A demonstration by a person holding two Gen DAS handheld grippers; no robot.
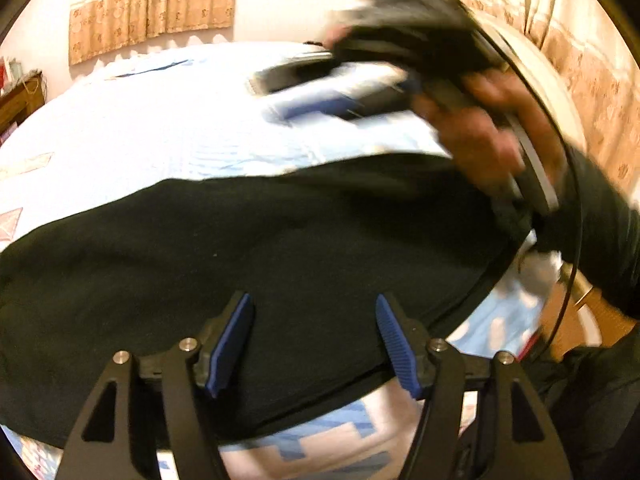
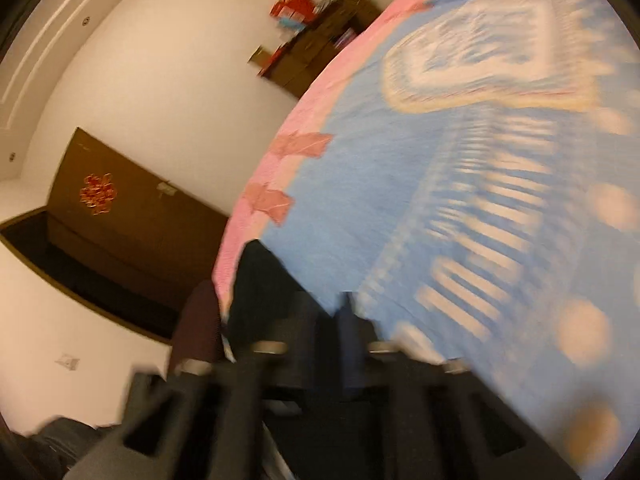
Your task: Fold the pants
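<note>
Black pants (image 1: 240,248) lie spread flat across a light blue patterned bedspread (image 1: 160,128). My left gripper (image 1: 316,344) is open, its blue pads (image 1: 230,344) hovering just above the near part of the pants, holding nothing. My right gripper (image 1: 276,96) shows blurred in the left wrist view, held in a hand above the bed beyond the pants. In the right wrist view the right gripper (image 2: 324,320) is blurred; its dark fingers stand close together over a dark strip of pants (image 2: 260,280) at the bed's edge. Whether it grips the cloth is unclear.
The bedspread (image 2: 440,160) has a pink border (image 2: 280,160). Curtains (image 1: 152,4) hang on the far wall. A dark wooden shelf (image 2: 320,40) and a brown door (image 2: 120,208) stand beyond the bed. The person's dark sleeve (image 1: 600,240) is at the right.
</note>
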